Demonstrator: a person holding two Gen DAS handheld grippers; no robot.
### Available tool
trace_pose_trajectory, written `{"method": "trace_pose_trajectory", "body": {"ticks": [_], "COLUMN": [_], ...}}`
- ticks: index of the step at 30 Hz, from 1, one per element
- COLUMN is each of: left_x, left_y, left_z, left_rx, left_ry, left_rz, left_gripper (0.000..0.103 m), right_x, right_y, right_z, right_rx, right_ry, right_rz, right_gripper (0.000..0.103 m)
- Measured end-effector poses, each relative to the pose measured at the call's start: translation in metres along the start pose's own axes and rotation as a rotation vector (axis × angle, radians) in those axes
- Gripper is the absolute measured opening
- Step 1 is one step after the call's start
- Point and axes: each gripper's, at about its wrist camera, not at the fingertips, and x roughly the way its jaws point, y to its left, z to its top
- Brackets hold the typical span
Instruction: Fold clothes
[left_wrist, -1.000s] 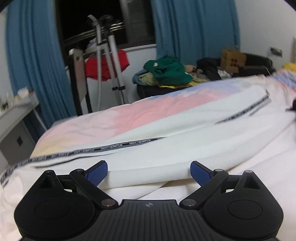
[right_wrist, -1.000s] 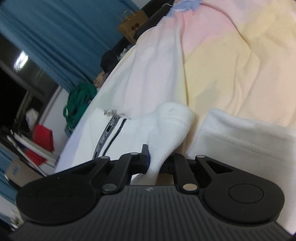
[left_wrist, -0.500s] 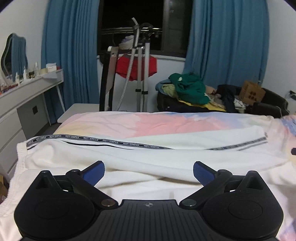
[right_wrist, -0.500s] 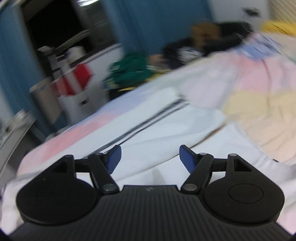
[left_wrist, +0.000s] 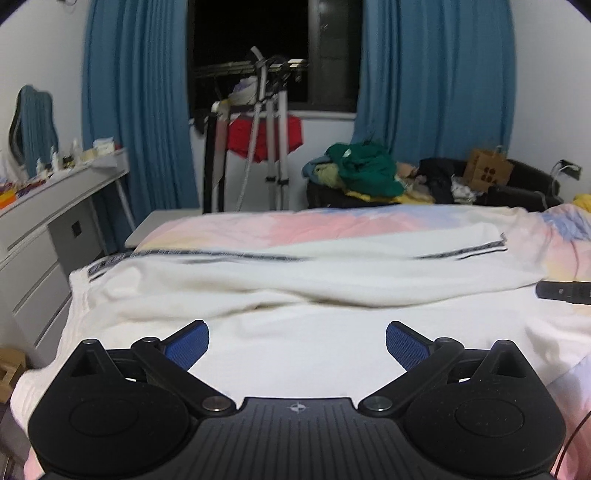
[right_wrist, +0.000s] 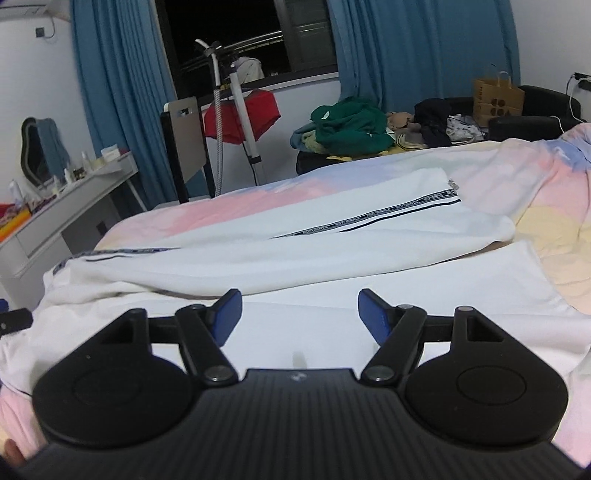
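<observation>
Green clothes pile (right_wrist: 351, 127) behind white trousers (right_wrist: 332, 254).

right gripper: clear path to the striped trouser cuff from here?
Probably yes. The right gripper is open and empty, and the striped cuff lies flat on top of the white trousers ahead and to its right, nothing on or over it. Whether it is within arm's reach cannot be told.
</observation>
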Motion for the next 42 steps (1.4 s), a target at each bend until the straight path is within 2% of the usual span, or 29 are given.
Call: {"method": "trace_pose_trajectory", "body": {"ticks": [7, 13, 15, 20, 22, 26, 27, 30, 34, 42], "left_x": [0.015, 0.01, 0.005, -0.01, -0.016, -0.028, -0.027, -0.019, -0.006, -0.005], "left_y": [0.046, 0.112, 0.134, 0.188, 0.21, 0.254, 0.259, 0.267, 0.275, 0.285], "left_z": [-0.013, -0.02, -0.029, -0.053, -0.062, -0.081, -0.085, -0.092, -0.1, -0.109], "left_rx": [-0.111, -0.34, -0.458, -0.77, -0.894, -1.144, -1.177, -1.217, -1.259, -1.354], "left_ry": [0.129, 0.232, 0.246, 0.272, 0.282, 0.299, 0.306, 0.355, 0.389, 0.268], "left_rz": [0.099, 0.194, 0.201, 0.209, 0.212, 0.215, 0.217, 0.231, 0.201, 0.009], "left_gripper": [0.103, 0.103, 0.103, 0.103, 0.103, 0.103, 0.103, 0.102, 0.101, 0.1], "right_x": [0.006, 0.007, 0.008, 0.011, 0.007, -0.011, -0.016, -0.026, -0.036, -0.034], "right_y": [-0.008, -0.02, -0.024, -0.041, -0.056, -0.099, -0.111, -0.144, -0.185, -0.244], "right_z": [-0.008, -0.01, -0.011, -0.012, -0.01, -0.008, -0.009, -0.014, -0.028, -0.06], "right_rx": [0.027, 0.083, 0.101, 0.141, 0.19, 0.417, 0.477, 0.608, 0.771, 0.951], "right_ry": [0.025, 0.047, 0.056, 0.082, 0.066, 0.011, -0.002, -0.013, -0.026, -0.006], "right_rz": [-0.051, -0.07, -0.084, -0.205, -0.253, -0.283, -0.29, -0.344, -0.443, -0.597], "right_gripper": [0.072, 0.072, 0.072, 0.071, 0.071, 0.071, 0.071, 0.071, 0.071, 0.073]}}
